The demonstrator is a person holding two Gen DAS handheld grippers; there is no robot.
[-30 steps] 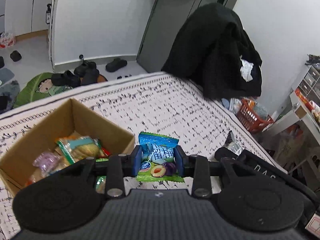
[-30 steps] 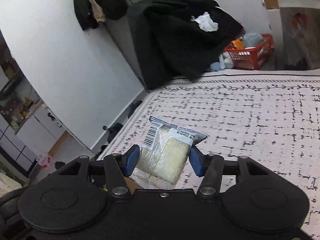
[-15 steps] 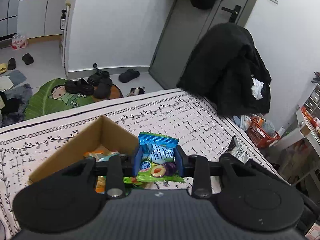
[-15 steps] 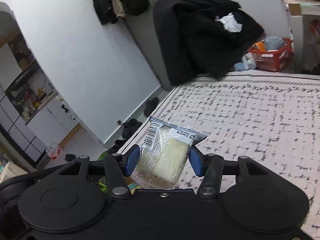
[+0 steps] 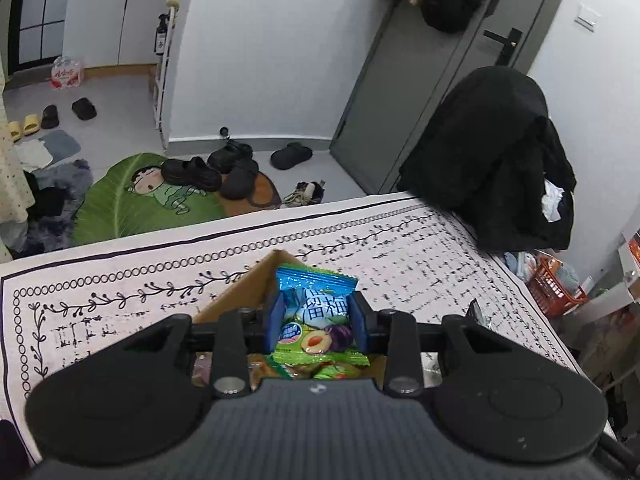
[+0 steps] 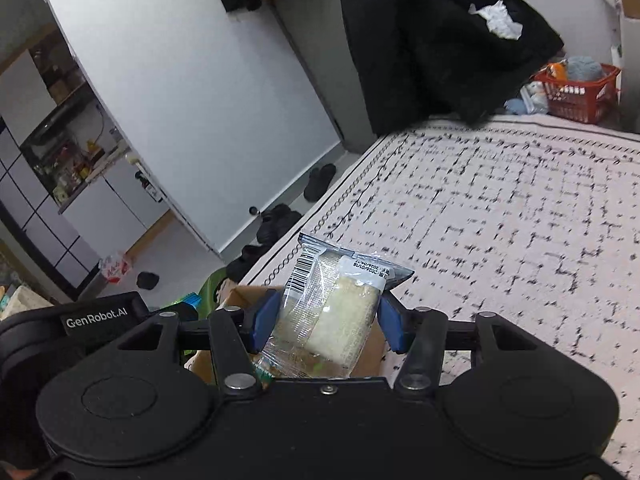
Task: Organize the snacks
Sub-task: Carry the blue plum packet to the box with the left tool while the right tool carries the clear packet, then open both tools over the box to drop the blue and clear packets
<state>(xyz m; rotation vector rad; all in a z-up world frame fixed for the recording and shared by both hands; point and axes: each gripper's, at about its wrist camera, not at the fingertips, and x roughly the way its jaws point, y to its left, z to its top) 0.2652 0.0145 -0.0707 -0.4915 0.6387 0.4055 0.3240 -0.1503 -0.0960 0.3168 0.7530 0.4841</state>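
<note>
Both claws loaded above the snack box.

Left wrist view: my left gripper (image 5: pixel 316 322) pinches the green-and-blue plum candy packet (image 5: pixel 316 320) at lower centre, over the cardboard box (image 5: pixel 244 294) on the patterned tablecloth (image 5: pixel 400 248). Right wrist view: my right gripper (image 6: pixel 326 322) clamps the clear wrapped cake (image 6: pixel 332 312) at lower centre, above the box's corner (image 6: pixel 236 298); the black coat (image 6: pixel 440 40) sits upper right.

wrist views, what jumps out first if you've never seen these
Each pair of tongs grips a snack: the left tongs pinch a blue-green plum candy packet, the right tongs a clear wrapped pastry. Both hang over an open cardboard box on the patterned tablecloth. Behind, a black coat is heaped at the far table edge.
</note>
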